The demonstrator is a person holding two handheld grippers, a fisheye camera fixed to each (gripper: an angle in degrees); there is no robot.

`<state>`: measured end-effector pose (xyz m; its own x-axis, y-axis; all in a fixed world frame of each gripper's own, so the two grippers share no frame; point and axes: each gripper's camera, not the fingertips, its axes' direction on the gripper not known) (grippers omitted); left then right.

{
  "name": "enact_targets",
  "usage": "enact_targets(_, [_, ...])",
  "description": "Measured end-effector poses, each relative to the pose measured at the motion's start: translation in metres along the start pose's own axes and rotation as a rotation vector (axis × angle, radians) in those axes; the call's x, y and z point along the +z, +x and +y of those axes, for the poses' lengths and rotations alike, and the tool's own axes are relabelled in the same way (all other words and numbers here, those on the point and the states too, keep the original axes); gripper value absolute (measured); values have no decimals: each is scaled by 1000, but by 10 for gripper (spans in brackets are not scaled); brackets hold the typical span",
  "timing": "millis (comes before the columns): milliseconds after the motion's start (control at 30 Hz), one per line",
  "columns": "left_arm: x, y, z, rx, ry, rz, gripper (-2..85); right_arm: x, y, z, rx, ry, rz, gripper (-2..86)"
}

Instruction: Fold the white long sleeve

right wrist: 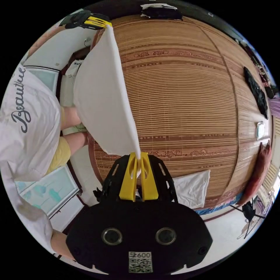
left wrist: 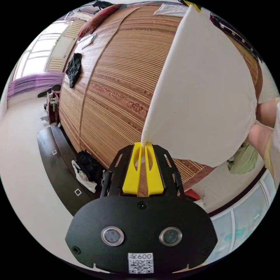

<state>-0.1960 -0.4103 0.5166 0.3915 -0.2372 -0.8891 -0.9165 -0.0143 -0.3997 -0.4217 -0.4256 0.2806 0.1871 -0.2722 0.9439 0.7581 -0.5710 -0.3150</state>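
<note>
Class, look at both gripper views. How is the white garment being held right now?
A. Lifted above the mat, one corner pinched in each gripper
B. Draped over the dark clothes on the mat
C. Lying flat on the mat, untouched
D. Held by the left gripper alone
A: the white garment hangs stretched above the bamboo mat, its corners pinched by the left gripper and the right gripper.

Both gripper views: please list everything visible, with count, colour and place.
white long sleeve: one, white, held up between both tongs above the mat
bamboo mat: one, brown, spread under the garment
dark garment: one, black, lying on the mat
folded white cloth: one, white, at the mat's edge
green cloth: one, green, on the floor beyond the mat
left tongs: yellow, shut on a corner
right tongs: yellow, shut on another corner
</note>
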Motion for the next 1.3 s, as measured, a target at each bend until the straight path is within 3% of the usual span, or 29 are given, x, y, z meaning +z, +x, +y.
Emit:
enact_targets(133, [114, -29, -75, 97, -125, -56, 22, 23, 121, -25, 315, 100, -9, 12])
enact_targets(233, [143, -89, -94, -9, -333, -366, 17, -17, 154, 0, 499, 299, 44, -4])
enact_targets(300, [125, -143, -77, -123, -286, -451, 12, -39, 160, 28, 599, 413, 90, -7])
enact_targets(400, [103, -185, -51, -260, -224, -206, 8, -53, 163, 69, 697, 548, 18, -8])
enact_targets(467, [99, -206, -24, -352, -179, 106, 8, -47, 163, 80, 692, 590, -65, -8])
enact_targets(600, [125, -213, 9, -478, -90, 450, 8, -7, 170, 68, 619, 491, -188, -9])
enact_targets(700, [174, -222, 22, -553, -103, 641, 9, 21, 182, 64, 687, 390, -47, -8])
enact_targets(900, [220, -301, 106, -873, 55, 973, 7, 48, 210, 128, 1032, 736, -375, -9])
enact_targets(1000, [231, -321, 144, -1045, 104, 1045, 6, 47, 202, 139, 1127, 795, -341, -9])
enact_targets(1100, [206, -345, 201, -1334, 268, 831, 5, 29, 179, 131, 1129, 838, -20, -9])
enact_targets(1133, [202, -348, 205, -1346, 327, 823, 4, 26, 170, 121, 1071, 857, 85, -9])
enact_targets(1233, [201, -360, 196, -1200, 521, 867, 5, 33, 163, 85, 869, 836, 141, -9])
enact_targets(1300, [242, -366, 178, -1199, 313, 968, 6, 52, 171, 66, 907, 700, 135, -9])
